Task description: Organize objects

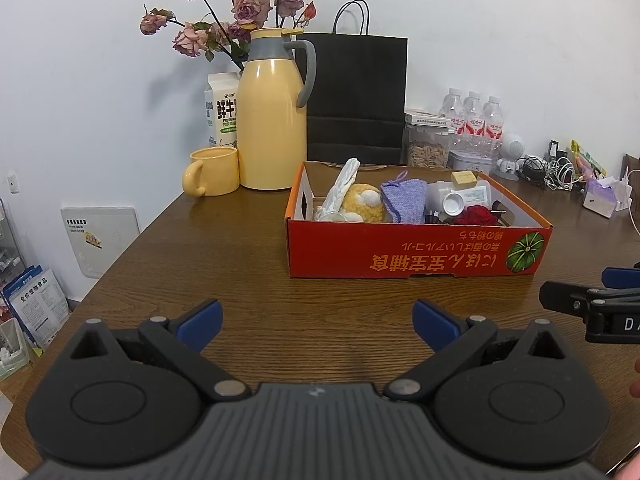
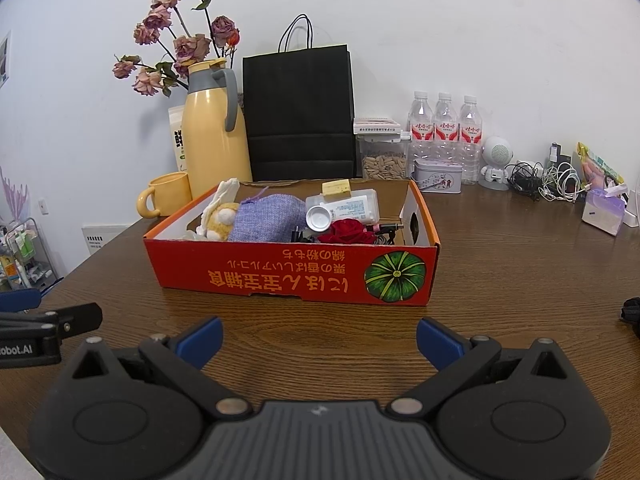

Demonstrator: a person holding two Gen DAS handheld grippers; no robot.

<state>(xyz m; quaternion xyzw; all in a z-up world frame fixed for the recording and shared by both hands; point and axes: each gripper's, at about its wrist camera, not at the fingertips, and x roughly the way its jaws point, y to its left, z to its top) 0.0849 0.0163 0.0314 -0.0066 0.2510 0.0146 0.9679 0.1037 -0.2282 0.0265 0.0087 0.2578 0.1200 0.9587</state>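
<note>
Left wrist view: left claw (image 1: 318,320) nearest, blue-tipped fingers (image 1: 202,317) spread wide apart, nothing between them, hovering over bare wooden table (image 1: 200,264). Beyond it, red cardboard box (image 1: 416,248) standing on the table, right of centre, printed front wall facing the camera. Inside the box, from left to right: white crumpled wrapper (image 1: 340,190), yellow plush toy (image 1: 364,202), purple knit pouch (image 1: 404,200), white bottle (image 1: 456,198) lying on its side, red rose (image 1: 480,216) at the front right. Behind the box, black paper bag (image 1: 356,96) against the wall; left of it, yellow thermos jug (image 1: 272,120), yellow mug (image 1: 212,172) just beside the jug, milk carton (image 1: 220,112) and dried roses (image 1: 224,16) behind. Right claw (image 1: 588,296) entering at the right edge, only partly in frame. Right wrist view: right claw (image 2: 320,340) nearest, fingers (image 2: 440,338) likewise wide apart and empty, low above the table (image 2: 520,264). Red cardboard box (image 2: 296,268) straight ahead, well apart from the fingertips, same contents visible: plush toy (image 2: 220,220), purple pouch (image 2: 268,216), white bottle (image 2: 348,204), red rose (image 2: 348,232). Further back along the wall, three water bottles (image 2: 446,128), seed container (image 2: 382,156), small tin (image 2: 438,176), white robot figure (image 2: 496,160), tangle of cables (image 2: 548,180). Left claw (image 2: 48,316) just visible at the left edge.
</note>
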